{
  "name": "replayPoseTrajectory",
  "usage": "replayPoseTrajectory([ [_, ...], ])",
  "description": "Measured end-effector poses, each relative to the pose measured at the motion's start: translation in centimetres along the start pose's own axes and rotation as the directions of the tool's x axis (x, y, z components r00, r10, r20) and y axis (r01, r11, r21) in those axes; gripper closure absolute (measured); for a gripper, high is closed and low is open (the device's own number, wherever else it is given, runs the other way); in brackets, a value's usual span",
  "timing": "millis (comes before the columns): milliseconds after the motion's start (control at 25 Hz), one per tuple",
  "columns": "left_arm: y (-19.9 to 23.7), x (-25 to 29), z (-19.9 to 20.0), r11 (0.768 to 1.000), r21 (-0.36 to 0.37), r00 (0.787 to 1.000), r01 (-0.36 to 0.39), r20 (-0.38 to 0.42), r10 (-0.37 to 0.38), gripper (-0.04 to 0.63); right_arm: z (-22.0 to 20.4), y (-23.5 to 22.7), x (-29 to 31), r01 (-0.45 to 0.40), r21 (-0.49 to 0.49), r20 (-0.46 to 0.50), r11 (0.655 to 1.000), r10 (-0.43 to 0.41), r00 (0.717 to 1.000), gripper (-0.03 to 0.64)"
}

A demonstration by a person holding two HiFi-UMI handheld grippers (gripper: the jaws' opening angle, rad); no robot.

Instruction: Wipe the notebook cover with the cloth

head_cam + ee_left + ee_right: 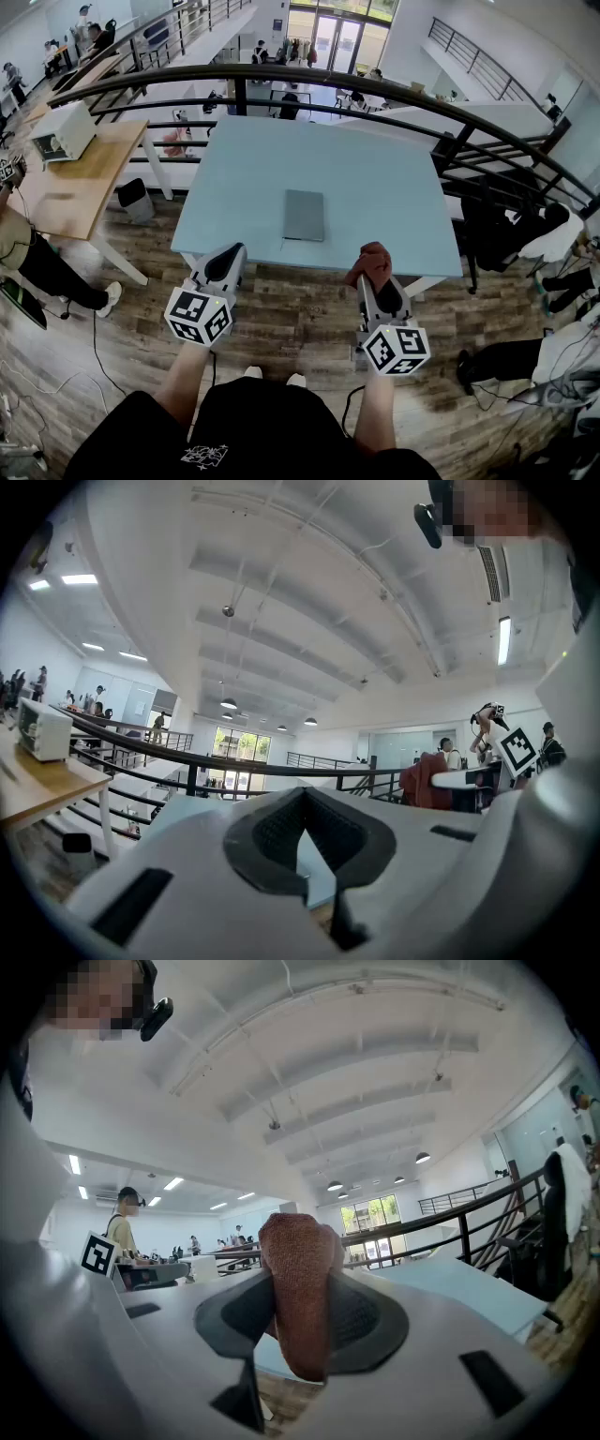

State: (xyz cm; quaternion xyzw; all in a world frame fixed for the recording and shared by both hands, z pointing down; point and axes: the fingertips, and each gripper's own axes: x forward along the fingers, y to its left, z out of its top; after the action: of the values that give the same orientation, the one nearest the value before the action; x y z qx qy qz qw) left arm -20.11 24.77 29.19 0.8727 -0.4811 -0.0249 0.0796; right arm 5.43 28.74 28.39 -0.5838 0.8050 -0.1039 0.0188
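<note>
Fingers of the right gripper pinch the red-brown cloth; the notebook lies untouched ahead.
Fingers of the left gripper are drawn together on nothing. The grey notebook lies flat on the bench, ahead of both pairs of fingers and between them, well apart from the cloth. Likely trouble: nothing pins the notebook, so a wiping stroke may simply push it along the smooth bench. The cloth is also bunched into a wad bulging past the fingertips — pressed too steeply, it could drag loose or let a hard fingertip scrape the cover.
</note>
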Motion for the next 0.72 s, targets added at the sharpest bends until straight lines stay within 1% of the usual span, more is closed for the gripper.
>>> replayPoseTrajectory([
  [200,1.2,-0.8,-0.6,1.0,-0.012,1.0,0.009,-0.007,-0.009,0.588,-0.9,1.3,0.2,0.003,0.004,-0.01,1.0,-0.003,1.0,0.463],
  [480,2.9,-1.0,-1.0,1.0,-0.02,0.999,0.022,-0.026,-0.023,0.588,-0.9,2.5,1.1,0.024,-0.012,-0.01,1.0,-0.024,1.0,0.463],
  [720,5.3,-0.9,-0.6,0.999,-0.02,0.999,0.033,-0.009,-0.033,0.588,-1.0,3.7,2.3,0.04,0.022,0.001,0.999,-0.04,0.999,0.457],
])
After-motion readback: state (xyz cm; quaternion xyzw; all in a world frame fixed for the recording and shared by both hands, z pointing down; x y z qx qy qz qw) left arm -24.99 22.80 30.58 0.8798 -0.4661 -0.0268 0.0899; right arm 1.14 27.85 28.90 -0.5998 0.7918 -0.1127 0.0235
